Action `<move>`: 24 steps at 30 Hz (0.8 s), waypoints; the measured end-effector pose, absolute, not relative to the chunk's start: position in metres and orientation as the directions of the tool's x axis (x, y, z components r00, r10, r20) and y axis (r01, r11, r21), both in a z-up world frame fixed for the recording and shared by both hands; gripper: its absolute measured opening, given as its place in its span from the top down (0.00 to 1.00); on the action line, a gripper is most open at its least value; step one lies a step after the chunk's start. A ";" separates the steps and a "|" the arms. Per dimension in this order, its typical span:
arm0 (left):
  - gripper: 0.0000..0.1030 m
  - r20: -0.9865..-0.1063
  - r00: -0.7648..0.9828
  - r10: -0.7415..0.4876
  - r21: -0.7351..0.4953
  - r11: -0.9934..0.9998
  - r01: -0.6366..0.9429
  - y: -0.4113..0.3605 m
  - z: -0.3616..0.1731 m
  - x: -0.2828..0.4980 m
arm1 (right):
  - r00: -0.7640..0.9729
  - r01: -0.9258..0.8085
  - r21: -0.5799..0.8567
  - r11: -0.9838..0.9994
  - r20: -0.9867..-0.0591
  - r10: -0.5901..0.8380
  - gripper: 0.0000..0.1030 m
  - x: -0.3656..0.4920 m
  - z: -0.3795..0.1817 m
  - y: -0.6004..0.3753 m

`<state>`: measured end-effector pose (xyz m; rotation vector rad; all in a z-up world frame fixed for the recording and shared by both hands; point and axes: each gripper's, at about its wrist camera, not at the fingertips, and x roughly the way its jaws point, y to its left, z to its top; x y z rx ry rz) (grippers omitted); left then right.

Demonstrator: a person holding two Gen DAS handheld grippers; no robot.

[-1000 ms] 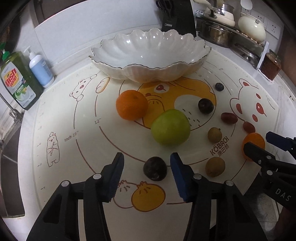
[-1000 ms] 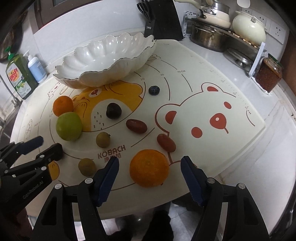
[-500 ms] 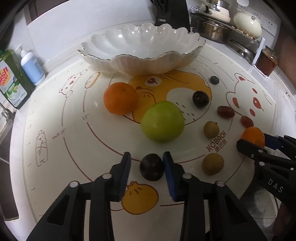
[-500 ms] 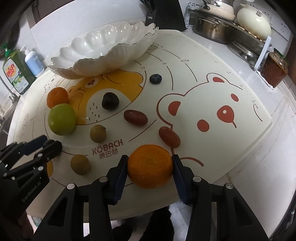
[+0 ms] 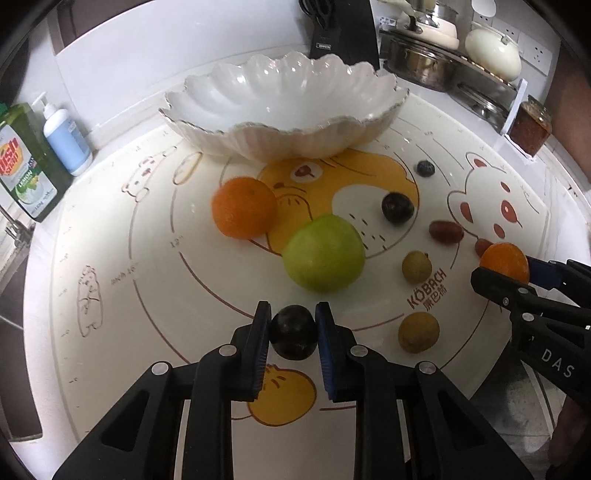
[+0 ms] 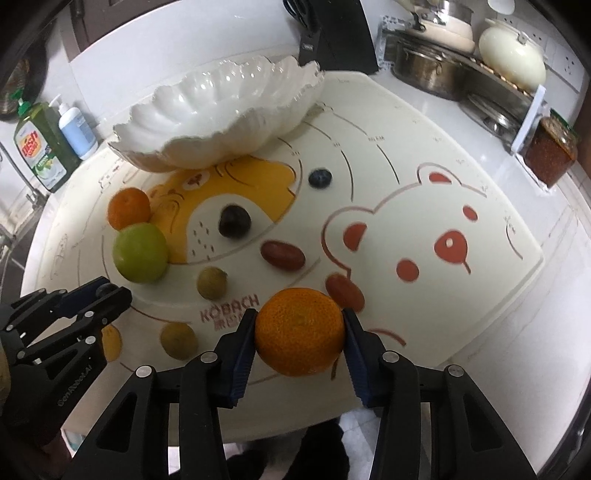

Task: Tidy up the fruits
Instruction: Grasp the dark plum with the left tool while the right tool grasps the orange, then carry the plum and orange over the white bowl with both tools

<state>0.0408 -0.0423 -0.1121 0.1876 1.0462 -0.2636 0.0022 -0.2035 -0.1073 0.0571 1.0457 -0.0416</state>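
A white scalloped bowl (image 5: 229,92) stands empty at the back of the printed mat (image 5: 110,236). My left gripper (image 5: 291,328) is shut on a dark plum (image 5: 293,336) near the mat's front. My right gripper (image 6: 299,328) is shut on an orange (image 6: 299,330), which looks slightly raised off the mat's front right. On the mat lie another orange (image 5: 243,211), a green apple (image 5: 324,258), a second dark plum (image 5: 397,207), a blueberry (image 5: 425,168), two brown round fruits (image 5: 416,266) (image 5: 418,331) and two red dates (image 6: 282,254) (image 6: 345,291).
Dish soap (image 5: 22,173) and a pump bottle (image 5: 66,138) stand at the left. A black knife block (image 5: 343,33), pots on a rack (image 5: 424,62) and a red jar (image 5: 530,125) line the back right. The counter edge lies just past the mat's front.
Both grippers closed: the left one moved forward and shut on the dark plum, the right one shut on the orange and lifted it a little.
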 end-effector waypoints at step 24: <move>0.76 -0.808 0.589 0.011 0.071 0.994 0.080 -0.055 -0.031 0.125 | 0.625 -0.225 0.036 0.974 -0.761 0.173 0.56 0.116 -0.025 -0.205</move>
